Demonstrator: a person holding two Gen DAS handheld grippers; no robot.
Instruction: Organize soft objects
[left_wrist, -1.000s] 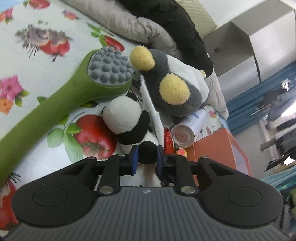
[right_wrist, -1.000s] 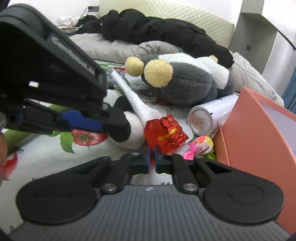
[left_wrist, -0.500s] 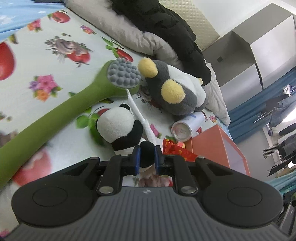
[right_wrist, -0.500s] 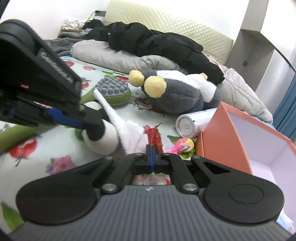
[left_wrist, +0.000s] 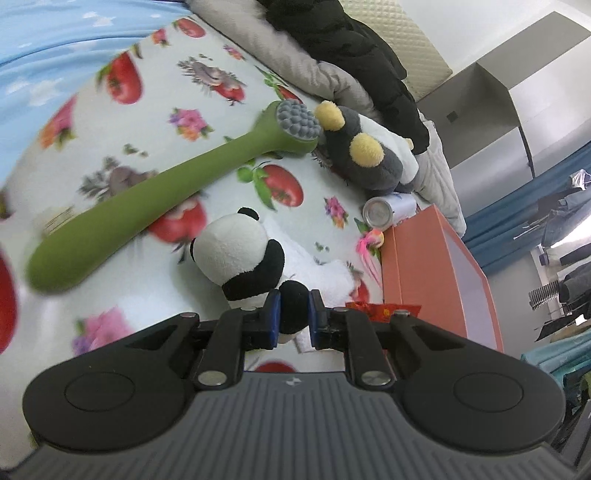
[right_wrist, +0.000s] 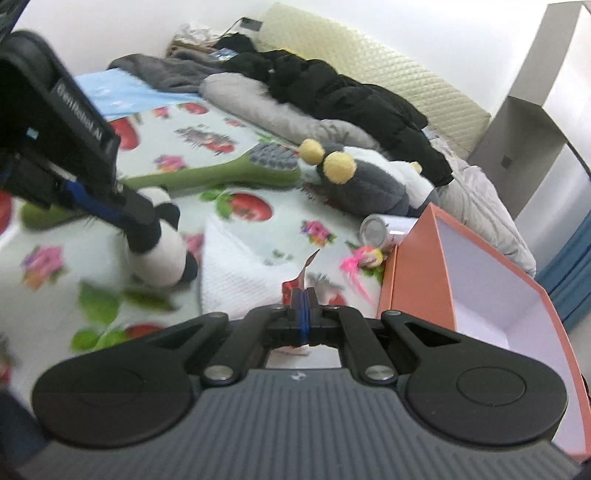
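Note:
A black-and-white panda plush hangs just above the flowered bed sheet. My left gripper is shut on one of its black limbs. The right wrist view shows the same panda dangling from the left gripper. My right gripper is shut on a crinkled red foil packet, whose edge also shows in the left wrist view. A grey plush with yellow feet lies further back on the bed. A white towel lies flat under the grippers.
An open orange box stands at the right, seen also from the left wrist. Beside it lie a white can and a pink toy. A long green massage hammer lies across the sheet. Pillows and black clothing are piled at the headboard.
Both grippers have pulled back and risen from the pile, the left carrying the panda, the right the red packet. The white towel has come out from the toys and lies flat.

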